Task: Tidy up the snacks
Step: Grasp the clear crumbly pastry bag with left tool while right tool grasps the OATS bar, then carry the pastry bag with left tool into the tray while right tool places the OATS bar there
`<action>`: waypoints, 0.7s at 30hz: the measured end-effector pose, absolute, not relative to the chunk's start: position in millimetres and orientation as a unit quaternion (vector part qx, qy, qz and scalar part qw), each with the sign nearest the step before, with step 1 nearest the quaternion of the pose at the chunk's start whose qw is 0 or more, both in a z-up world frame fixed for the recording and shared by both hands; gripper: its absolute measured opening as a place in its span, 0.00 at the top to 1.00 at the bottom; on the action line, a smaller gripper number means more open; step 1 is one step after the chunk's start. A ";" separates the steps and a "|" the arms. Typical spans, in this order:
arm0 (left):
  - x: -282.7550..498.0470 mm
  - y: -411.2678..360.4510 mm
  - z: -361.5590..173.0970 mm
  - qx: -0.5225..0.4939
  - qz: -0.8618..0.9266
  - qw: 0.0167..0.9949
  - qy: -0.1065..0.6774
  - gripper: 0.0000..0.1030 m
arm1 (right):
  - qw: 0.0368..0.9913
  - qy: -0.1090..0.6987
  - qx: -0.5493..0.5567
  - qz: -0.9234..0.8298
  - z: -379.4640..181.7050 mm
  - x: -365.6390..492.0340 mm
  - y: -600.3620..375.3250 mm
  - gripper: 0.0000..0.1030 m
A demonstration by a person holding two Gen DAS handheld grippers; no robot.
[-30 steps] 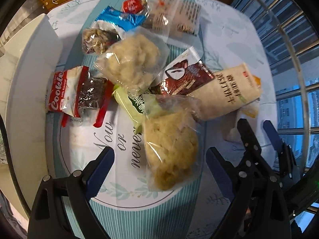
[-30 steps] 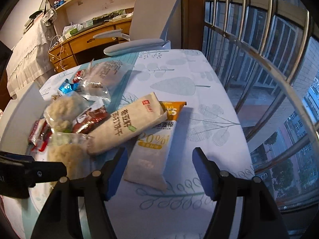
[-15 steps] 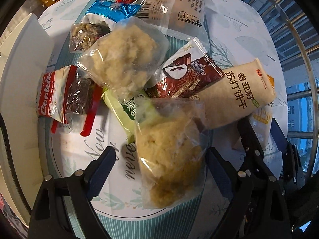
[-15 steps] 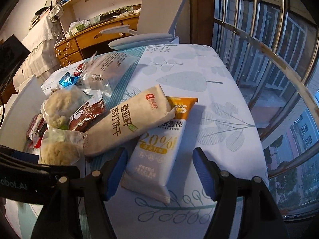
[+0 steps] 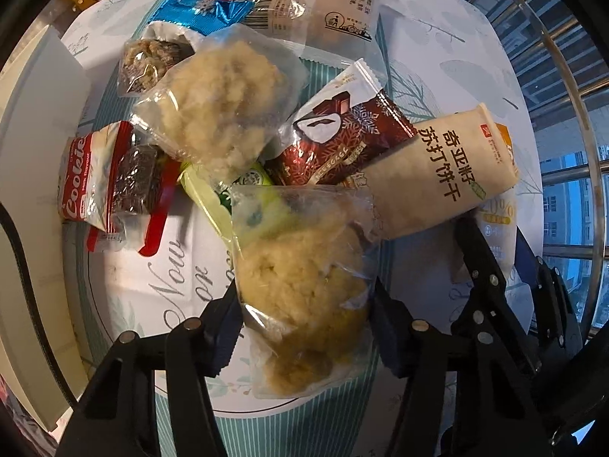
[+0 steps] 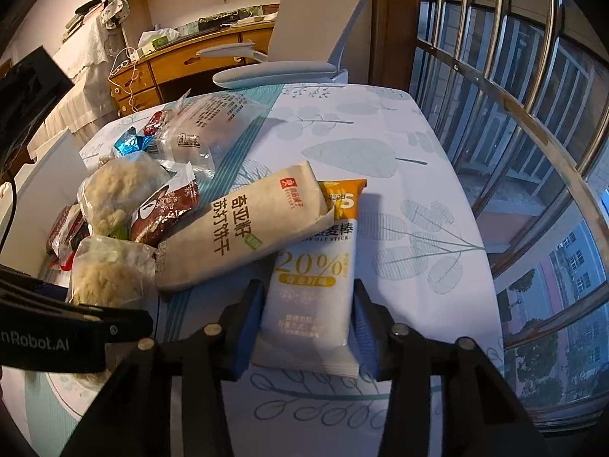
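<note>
A clear bag of yellow crumbly snack (image 5: 304, 289) lies at the near end of the snack pile on the tablecloth. My left gripper (image 5: 304, 327) points down over it; its jaws are closing and both pads touch the bag's sides. A white and orange oat stick packet (image 6: 312, 285) lies partly under a beige cracker pack (image 6: 236, 232). My right gripper (image 6: 308, 323) has its jaws closing on the packet's near end, with the blue pads against both edges. The same bag (image 6: 106, 278) shows in the right wrist view beside the left gripper's body (image 6: 68, 327).
The pile also holds a second crumbly bag (image 5: 217, 114), a maroon chocolate pack (image 5: 338, 144), a red Cookie packet (image 5: 102, 179), a green packet (image 5: 213, 194), a blue wrapper (image 5: 201, 11) and a clear bread pack (image 5: 323, 0). A white board (image 5: 34, 175) flanks the left. A chair (image 6: 304, 38) and window bars (image 6: 533, 114) border the table.
Both grippers have narrowed from wide open onto their packets. The left one also came down closer to the crumbly bag.
</note>
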State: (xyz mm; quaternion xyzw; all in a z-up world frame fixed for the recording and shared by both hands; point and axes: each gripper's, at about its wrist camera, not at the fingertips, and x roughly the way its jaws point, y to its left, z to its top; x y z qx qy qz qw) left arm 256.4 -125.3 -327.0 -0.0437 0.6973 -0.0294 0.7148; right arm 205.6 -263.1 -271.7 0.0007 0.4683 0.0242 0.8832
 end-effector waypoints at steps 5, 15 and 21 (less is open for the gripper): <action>247.6 -121.2 -326.5 -0.051 -0.024 0.711 0.700 0.43 | 0.877 0.480 0.005 0.022 -270.1 203.4 -266.5 0.58; 230.7 -97.7 -308.5 -0.072 -0.022 0.721 0.689 0.43 | 0.866 0.500 -0.002 0.013 -262.6 191.3 -269.1 0.59; 224.2 -83.1 -294.5 -0.072 -0.028 0.724 0.685 0.43 | 0.862 0.506 0.002 0.000 -252.2 179.8 -272.3 0.59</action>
